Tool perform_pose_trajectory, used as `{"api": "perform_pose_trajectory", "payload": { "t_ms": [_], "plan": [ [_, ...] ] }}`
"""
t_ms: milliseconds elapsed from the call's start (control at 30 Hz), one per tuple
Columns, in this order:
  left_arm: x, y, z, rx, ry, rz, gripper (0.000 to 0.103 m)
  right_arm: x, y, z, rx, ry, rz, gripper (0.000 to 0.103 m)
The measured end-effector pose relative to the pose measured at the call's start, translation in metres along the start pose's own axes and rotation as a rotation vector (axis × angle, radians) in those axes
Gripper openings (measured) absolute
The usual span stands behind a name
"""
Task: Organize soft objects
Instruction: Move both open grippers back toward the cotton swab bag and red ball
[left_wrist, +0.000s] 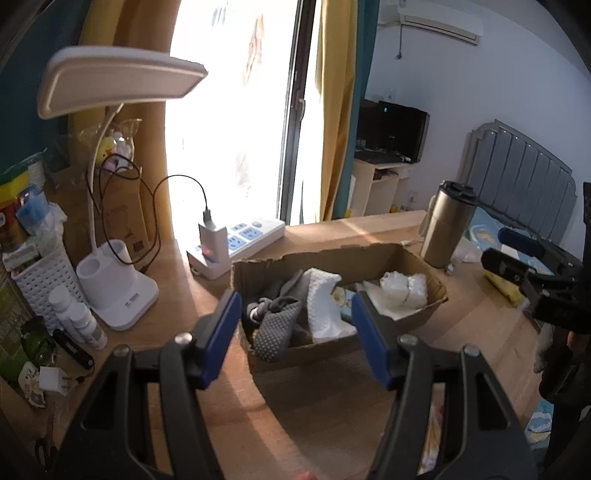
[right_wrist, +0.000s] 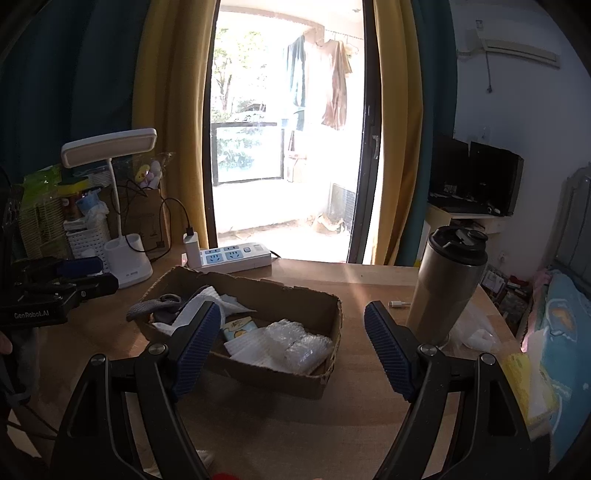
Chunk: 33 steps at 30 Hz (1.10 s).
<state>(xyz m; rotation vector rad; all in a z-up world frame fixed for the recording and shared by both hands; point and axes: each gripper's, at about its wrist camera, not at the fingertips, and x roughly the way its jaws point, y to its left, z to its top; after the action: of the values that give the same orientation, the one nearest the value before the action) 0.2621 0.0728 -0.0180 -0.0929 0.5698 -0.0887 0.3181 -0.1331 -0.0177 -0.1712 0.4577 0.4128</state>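
Both sets of jaws stand wide apart with nothing between them; the left gripper (left_wrist: 293, 332) and right gripper (right_wrist: 291, 345) hover above the worktop (right_wrist: 280, 424); ahead, the cardboard box (right_wrist: 325, 365) holds grey cloths (left_wrist: 275, 328), white foam (left_wrist: 325, 306) and bubble wrap (right_wrist: 303, 341).

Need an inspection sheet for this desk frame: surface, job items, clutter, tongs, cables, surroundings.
Surface: light wooden desk, sunlit, bare in front of the box.
Job's things: torn brown cardboard box holding a grey knitted cloth, a white textured cloth and clear bubble wrap.
Clutter: steel travel mug with black lid, white desk lamp, white lattice basket.
Tongs: left tongs open and empty, right tongs open and empty, both short of the box.
Cables: black cable to a charger in the white power strip.
Surroundings: yellow curtains, bright balcony door, grey headboard.
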Motion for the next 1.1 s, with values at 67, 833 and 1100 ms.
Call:
{"api": "perform_pose_trajectory", "payload": {
  "t_ms": [67, 833, 1100],
  "plan": [
    [-0.006, -0.003, -0.002, 0.005, -0.006, -0.005, 0.087, -0.005, 0.003, -0.001, -0.001, -0.001, 0.003, 0.083],
    [-0.047, -0.033, -0.034, 0.027, -0.006, -0.019, 0.092, -0.044, 0.025, -0.034, -0.005, 0.019, 0.064, 0.083],
    [-0.045, -0.047, -0.049, 0.032, 0.028, -0.034, 0.092, -0.049, 0.024, -0.050, 0.007, 0.044, 0.082, 0.083]
  ]
}}
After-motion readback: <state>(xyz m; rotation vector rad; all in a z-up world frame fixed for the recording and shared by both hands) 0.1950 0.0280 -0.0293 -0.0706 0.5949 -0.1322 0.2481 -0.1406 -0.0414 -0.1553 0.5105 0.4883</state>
